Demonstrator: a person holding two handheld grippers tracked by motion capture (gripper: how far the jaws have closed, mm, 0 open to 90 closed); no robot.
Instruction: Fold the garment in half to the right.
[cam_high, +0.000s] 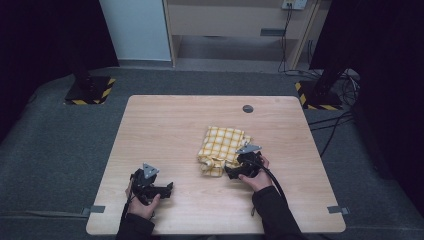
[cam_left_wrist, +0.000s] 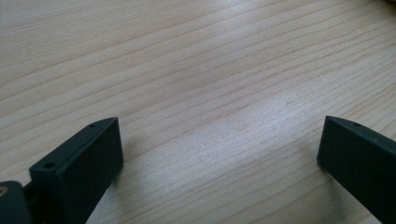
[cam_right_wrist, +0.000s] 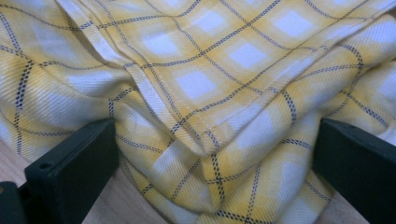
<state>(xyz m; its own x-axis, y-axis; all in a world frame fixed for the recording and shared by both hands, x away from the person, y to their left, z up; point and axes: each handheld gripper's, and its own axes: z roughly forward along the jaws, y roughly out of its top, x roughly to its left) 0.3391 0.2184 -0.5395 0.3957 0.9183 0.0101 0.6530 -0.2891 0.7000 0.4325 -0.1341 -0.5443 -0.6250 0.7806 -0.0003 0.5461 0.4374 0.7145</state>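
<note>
Left gripper (cam_high: 169, 188) sits near the table's (cam_high: 165, 130) near-left edge, jaws spread wide over bare wood, nothing between them. Right gripper (cam_high: 229, 172) is right of centre, jaws also apart, with the near edge of the cloth (cam_high: 222, 145) bunched between them but not pinched. Cloth: yellow-and-white checked dish towel with thin dark dotted lines, loosely folded in overlapping layers, hemmed edges showing, lying mid-table. Farther off, a dark round grommet (cam_high: 247, 108) near the far edge.
</note>
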